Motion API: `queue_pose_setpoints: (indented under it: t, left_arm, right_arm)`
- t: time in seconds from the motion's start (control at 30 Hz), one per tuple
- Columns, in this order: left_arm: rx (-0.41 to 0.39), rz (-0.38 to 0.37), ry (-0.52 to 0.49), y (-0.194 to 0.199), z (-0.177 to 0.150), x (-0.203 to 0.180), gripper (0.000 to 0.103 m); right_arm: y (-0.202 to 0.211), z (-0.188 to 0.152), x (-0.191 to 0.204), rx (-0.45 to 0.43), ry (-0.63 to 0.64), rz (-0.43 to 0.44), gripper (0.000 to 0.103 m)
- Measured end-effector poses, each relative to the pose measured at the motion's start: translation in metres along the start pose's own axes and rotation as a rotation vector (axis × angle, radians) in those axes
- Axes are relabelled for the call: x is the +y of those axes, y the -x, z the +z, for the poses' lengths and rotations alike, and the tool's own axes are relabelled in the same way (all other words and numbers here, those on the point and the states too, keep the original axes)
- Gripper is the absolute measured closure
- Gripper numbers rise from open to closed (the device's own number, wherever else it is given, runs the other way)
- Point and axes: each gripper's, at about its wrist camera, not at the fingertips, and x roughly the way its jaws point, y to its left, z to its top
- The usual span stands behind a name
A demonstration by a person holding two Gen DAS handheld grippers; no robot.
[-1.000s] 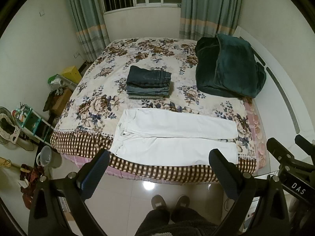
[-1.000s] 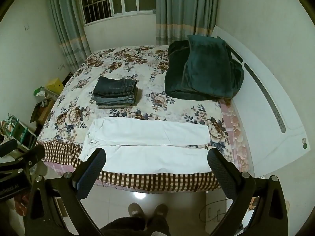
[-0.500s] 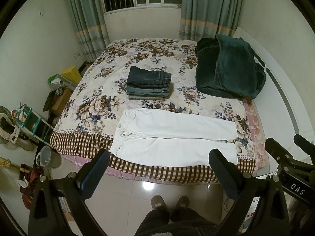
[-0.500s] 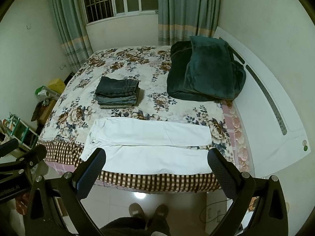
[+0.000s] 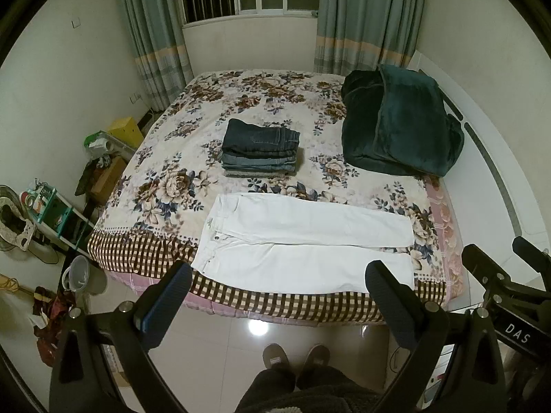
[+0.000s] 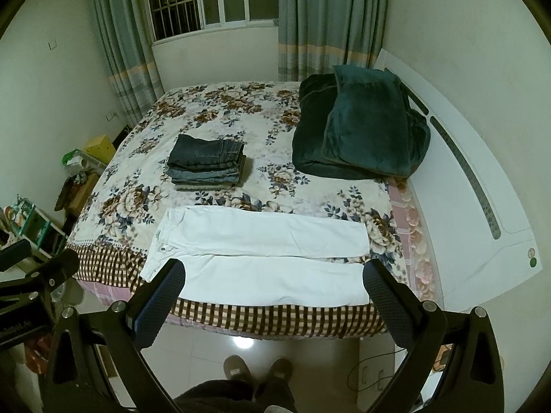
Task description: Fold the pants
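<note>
The white cotton-twill pants (image 5: 303, 241) lie spread flat along the near edge of the floral-quilted bed (image 5: 172, 186), waistband to the left, both legs running right and parted by a narrow gap. They look light and limp, with some body at the waistband and hems; the cloth should drape and crease easily, so I judge the firmest holds to be the near waistband corner for the left claw (image 5: 275, 296) and the near leg's hem for the right claw (image 6: 273, 289). Both claws are spread wide and empty, held level above the tiled floor in front of the bed, well short of the cloth, fingers pointing at it. A stack of folded dark denim jeans (image 6: 206, 163) sits farther back.
</note>
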Motion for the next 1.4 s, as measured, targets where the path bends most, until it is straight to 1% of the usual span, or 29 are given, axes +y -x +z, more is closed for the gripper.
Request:
queue_pose_setpoints:
  t: [0.43, 0.97, 1.3, 1.4]
  left_arm:
    - [-0.003, -0.001, 0.001, 0.001, -0.002, 0.001, 0.0]
    - [-0.008, 0.0, -0.001, 0.002, -0.003, 0.004, 0.0]
    - [-0.003, 0.008, 0.014, 0.009, 0.004, 0.008, 0.0]
    - [-0.005, 0.027, 0.026, 0.005, 0.008, 0.006, 0.0]
  right_arm:
    - [0.001, -0.001, 0.001, -0.002, 0.0, 0.001, 0.0]
    - [0.008, 0.009, 0.011, -0.002, 0.005, 0.014, 0.0]
    - [0.004, 0.002, 0.001, 0.005, 0.002, 0.034, 0.0]
    - [-0.004, 0.001, -0.005, 0.011, -0.01, 0.041, 0.0]
